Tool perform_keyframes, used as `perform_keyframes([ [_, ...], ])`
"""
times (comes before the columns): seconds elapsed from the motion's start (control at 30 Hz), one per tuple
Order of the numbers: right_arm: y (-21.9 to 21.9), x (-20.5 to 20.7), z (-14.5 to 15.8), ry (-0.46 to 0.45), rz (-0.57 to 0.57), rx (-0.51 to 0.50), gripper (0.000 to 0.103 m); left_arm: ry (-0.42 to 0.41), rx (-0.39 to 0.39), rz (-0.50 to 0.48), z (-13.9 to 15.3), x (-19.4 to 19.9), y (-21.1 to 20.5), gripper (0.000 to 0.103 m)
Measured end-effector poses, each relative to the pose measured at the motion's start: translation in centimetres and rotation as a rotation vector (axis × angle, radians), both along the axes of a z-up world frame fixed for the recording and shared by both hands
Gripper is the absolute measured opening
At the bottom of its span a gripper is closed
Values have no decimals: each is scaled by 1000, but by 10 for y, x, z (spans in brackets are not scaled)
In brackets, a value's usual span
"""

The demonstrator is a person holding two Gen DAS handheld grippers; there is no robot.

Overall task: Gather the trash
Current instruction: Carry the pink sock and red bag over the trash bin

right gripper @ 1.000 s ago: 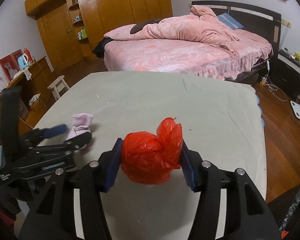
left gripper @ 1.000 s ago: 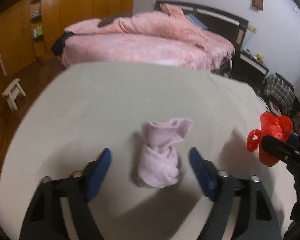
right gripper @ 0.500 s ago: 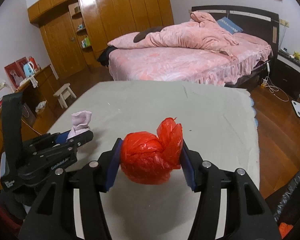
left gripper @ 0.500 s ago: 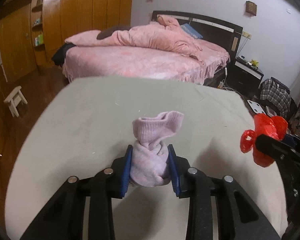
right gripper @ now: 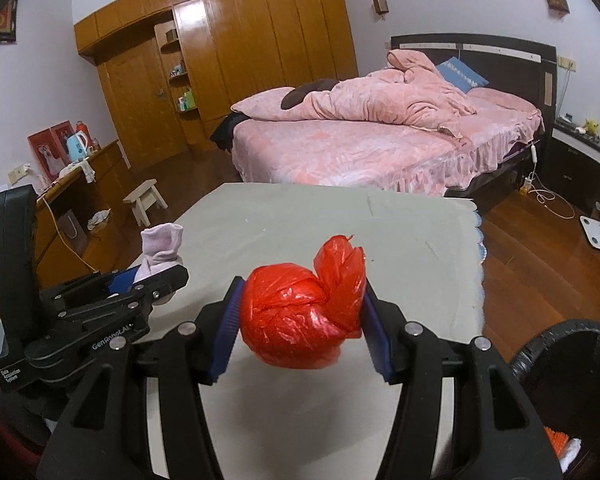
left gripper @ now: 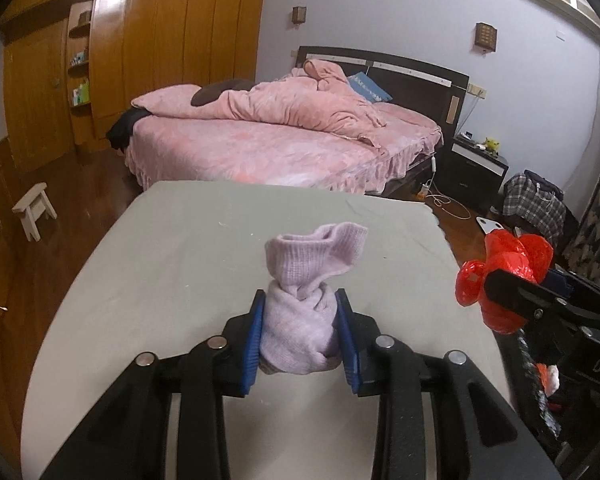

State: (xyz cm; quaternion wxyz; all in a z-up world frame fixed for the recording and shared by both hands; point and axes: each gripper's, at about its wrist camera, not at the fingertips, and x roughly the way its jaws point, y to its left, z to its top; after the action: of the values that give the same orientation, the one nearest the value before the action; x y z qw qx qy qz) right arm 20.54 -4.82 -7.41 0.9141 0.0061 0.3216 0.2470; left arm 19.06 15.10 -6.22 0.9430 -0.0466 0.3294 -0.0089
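Knit cloth sock, crinkly glossy plastic bag, matt tbl cloth.

L gripper: blue pads clamped on both sides of a rolled lilac sock, held clear above the table, pointing fwd and down. R gripper: jaws partway apart, pads pressed on a knotted red plastic bag, also lifted. Grippers side by side, apart.

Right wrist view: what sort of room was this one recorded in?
A home bedroom: a double bed with rumpled pink quilt, a wall of wooden wardrobe doors and a dark bedside cabinet beyond the grey-covered table.
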Motion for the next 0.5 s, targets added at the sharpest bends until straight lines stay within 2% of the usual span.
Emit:
perform_keyframes([
  [0.5,-42,-71,37,-59,-8,29,54,-51,-10,-49,31,-49,-45,33],
])
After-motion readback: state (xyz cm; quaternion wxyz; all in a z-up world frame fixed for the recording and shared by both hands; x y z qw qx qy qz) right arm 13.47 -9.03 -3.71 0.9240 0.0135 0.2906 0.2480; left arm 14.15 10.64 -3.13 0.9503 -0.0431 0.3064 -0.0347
